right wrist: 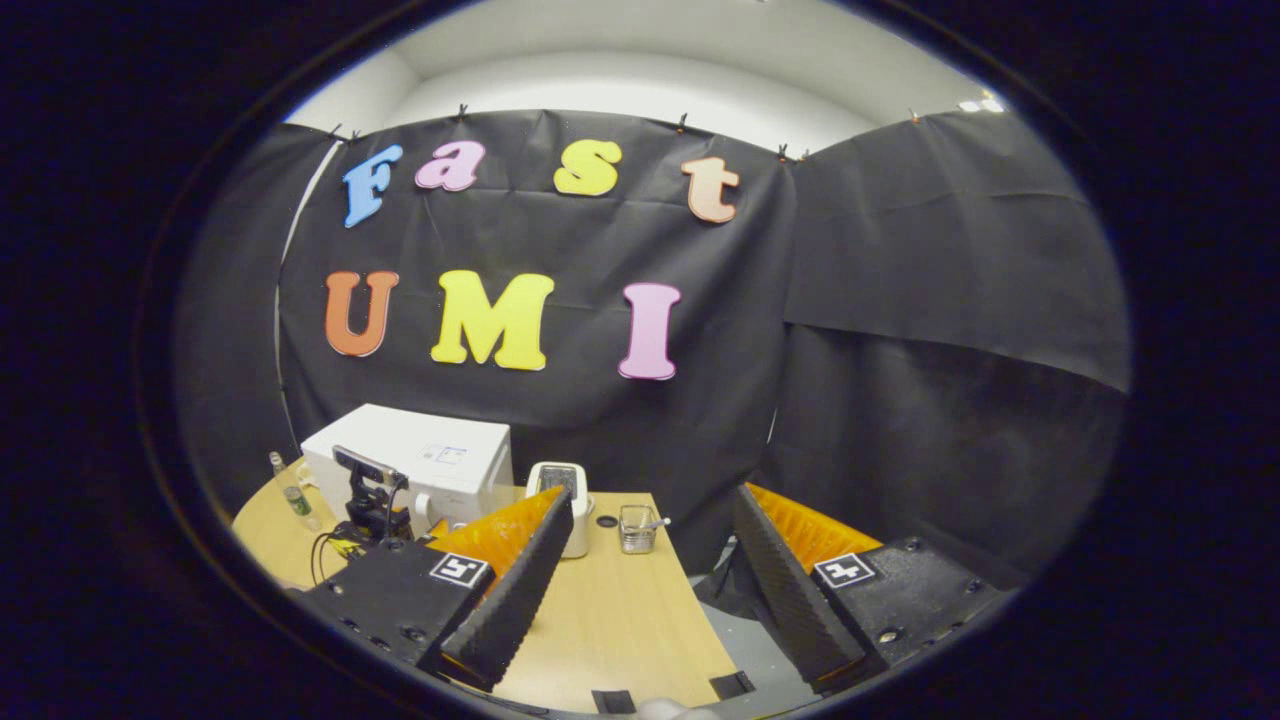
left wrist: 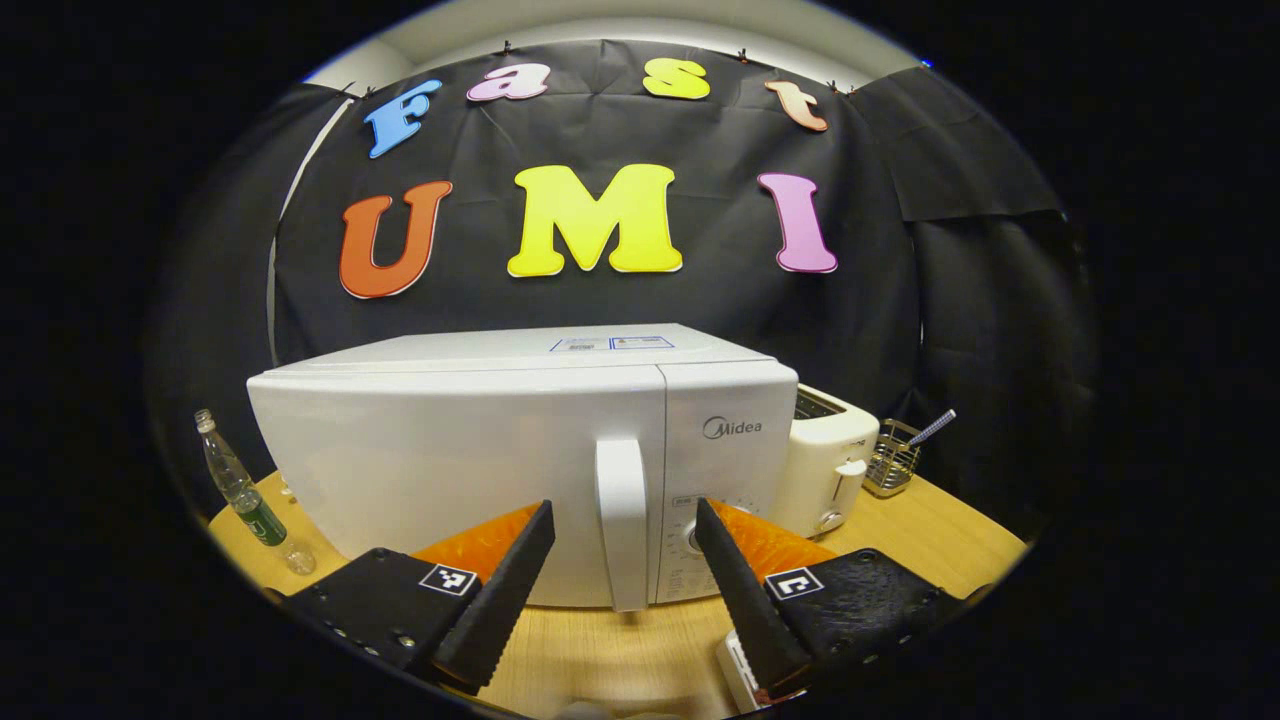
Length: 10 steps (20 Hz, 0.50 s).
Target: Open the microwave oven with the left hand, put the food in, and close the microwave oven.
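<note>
Currently step 1, opening: left claw (left wrist: 622, 540) wide, straddling microwave (left wrist: 520, 450) handle (left wrist: 622, 520), untouched; next, close and pull. Right claw (right wrist: 650, 560) wide, empty.

A staged recording booth is shown: black cloth is clipped up as walls around a wooden desk (left wrist: 930, 520) set with a microwave (left wrist: 520, 450), toaster (left wrist: 830, 460) and bottle (left wrist: 240, 490).

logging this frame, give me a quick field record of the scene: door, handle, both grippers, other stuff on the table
microwave door: shut
handle: door handle upright, framed between the left gripper's fingers, not gripped
left gripper: open, facing the microwave
right gripper: open, holding nothing, farther back over the table edge
beside microwave: toaster, wire basket, bottle
food: cannot tell
</note>
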Each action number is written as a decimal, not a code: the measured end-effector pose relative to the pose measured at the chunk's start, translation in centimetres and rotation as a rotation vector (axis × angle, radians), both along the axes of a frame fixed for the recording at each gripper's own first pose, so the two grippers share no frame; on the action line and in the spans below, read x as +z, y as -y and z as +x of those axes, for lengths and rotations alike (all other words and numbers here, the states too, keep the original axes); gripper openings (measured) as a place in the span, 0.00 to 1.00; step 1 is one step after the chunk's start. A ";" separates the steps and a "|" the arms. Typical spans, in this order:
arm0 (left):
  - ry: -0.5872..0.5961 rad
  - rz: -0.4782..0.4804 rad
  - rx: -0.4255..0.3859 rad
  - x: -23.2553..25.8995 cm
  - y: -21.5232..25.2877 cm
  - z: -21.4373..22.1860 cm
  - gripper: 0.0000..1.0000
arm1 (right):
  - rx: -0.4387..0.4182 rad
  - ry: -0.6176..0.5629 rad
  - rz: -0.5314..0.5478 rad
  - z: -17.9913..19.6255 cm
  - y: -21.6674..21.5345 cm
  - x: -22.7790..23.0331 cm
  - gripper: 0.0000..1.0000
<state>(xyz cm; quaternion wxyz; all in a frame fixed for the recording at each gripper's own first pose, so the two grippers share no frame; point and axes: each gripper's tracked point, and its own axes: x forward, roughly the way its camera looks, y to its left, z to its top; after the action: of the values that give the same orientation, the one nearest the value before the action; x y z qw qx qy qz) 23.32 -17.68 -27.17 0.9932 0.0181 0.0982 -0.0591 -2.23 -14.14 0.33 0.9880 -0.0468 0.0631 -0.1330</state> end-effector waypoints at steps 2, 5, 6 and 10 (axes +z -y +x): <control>-0.005 -0.009 -0.006 -0.4 0.3 0.5 0.82 | -0.008 -0.005 -0.001 0.3 0.3 -0.2 1.00; -0.008 -0.034 -0.030 -0.7 0.7 0.6 0.48 | -0.007 -0.012 0.005 0.8 0.4 -0.4 1.00; -0.005 -0.044 -0.028 -0.6 0.5 0.7 0.34 | -0.004 -0.013 0.009 1.0 0.4 -0.5 1.00; 0.019 -0.038 -0.012 -0.1 0.2 1.0 0.36 | 0.009 -0.020 0.010 1.6 0.2 -0.6 1.00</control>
<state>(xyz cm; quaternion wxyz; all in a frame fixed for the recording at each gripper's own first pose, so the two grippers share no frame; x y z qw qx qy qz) 24.31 -17.89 -27.28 0.9939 0.0004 0.0874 -0.0669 -0.64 -14.36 -0.24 0.9881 -0.0437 0.0735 -0.1276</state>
